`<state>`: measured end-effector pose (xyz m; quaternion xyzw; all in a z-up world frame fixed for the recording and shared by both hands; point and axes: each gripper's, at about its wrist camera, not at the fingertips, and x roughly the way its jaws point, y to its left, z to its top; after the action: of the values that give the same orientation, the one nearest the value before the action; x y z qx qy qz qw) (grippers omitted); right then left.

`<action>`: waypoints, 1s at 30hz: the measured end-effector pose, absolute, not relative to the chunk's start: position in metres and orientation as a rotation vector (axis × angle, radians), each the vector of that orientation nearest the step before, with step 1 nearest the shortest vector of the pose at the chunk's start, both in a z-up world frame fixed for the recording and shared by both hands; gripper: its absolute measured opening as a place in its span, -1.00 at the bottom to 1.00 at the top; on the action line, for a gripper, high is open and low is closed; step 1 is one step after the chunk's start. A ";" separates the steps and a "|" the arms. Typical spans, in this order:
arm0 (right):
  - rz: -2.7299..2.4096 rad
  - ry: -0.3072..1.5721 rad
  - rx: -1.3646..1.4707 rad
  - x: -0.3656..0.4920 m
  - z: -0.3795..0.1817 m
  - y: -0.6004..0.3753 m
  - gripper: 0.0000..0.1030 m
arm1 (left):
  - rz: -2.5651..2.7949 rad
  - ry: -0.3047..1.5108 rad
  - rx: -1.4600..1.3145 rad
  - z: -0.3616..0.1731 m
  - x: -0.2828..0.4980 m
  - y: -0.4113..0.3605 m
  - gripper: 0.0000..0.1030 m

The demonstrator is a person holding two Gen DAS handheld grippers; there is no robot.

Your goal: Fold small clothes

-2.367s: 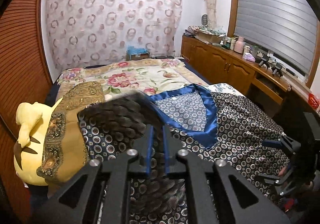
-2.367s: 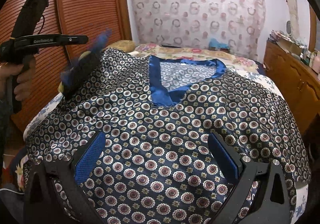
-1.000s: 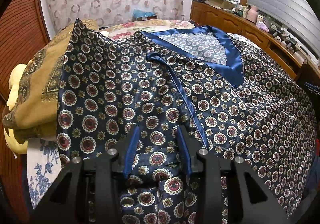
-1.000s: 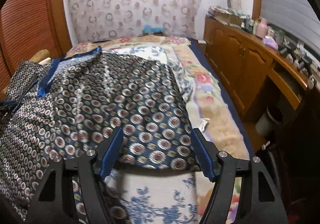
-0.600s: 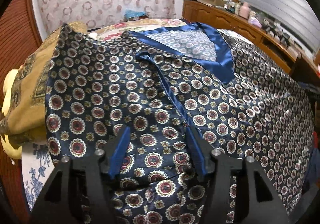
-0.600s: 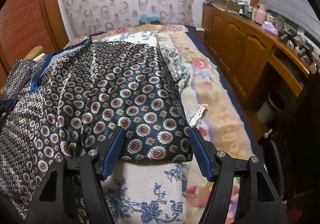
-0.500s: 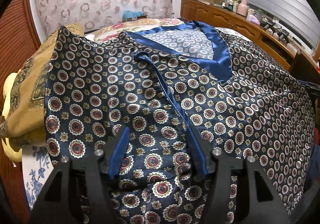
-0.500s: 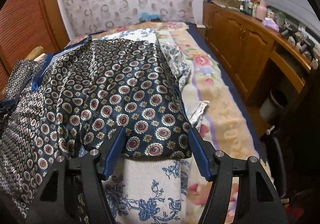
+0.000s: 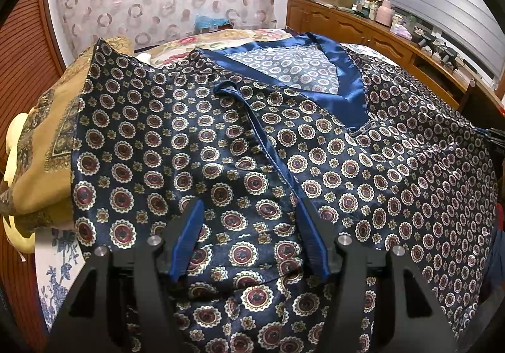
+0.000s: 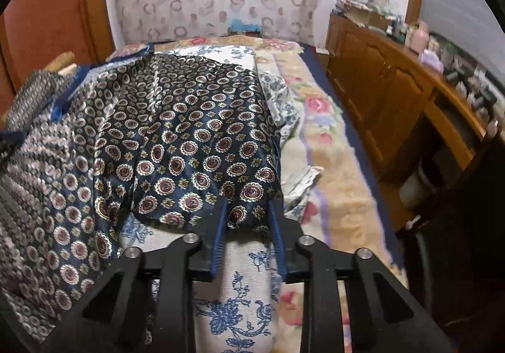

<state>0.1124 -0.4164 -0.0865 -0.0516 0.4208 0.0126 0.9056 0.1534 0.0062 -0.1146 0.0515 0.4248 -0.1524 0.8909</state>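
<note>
A navy satin top (image 9: 363,170) with round medallions and a blue V-neck lies spread on the bed. Its left sleeve is folded inward across the chest, the blue cuff edge (image 9: 258,132) running down the middle. My left gripper (image 9: 249,242) is open just above that folded sleeve, holding nothing. In the right wrist view the top's right sleeve (image 10: 202,144) lies flat. My right gripper (image 10: 246,217) has its jaws half closed around the sleeve's bottom corner (image 10: 240,214), the cloth sitting between the pads.
The bed carries a floral quilt (image 10: 318,119) and a white sheet with blue flowers (image 10: 240,290). A tan patterned pillow (image 9: 47,138) and a yellow plush (image 9: 12,144) lie at the left. A wooden cabinet (image 10: 394,94) with clutter runs along the right.
My left gripper let go of the folded sleeve and opened. My right gripper moved to the right sleeve's corner and its jaws narrowed around the cloth.
</note>
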 end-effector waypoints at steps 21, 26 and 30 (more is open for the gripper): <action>0.367 0.743 -0.180 0.124 -0.058 -0.287 -0.92 | -0.256 0.798 0.082 -0.097 0.142 0.017 0.20; 0.357 0.796 -0.156 0.126 -0.075 -0.281 -0.70 | -0.259 0.704 0.023 -0.069 0.122 0.024 0.20; 0.338 0.757 -0.140 0.121 -0.059 -0.289 -0.21 | -0.258 0.653 -0.009 -0.052 0.107 0.027 0.20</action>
<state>0.1212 -0.2886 -0.0589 -0.0679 0.3676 0.1642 0.9129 0.1066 0.0272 -0.0521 -0.0043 0.3199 -0.1261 0.9390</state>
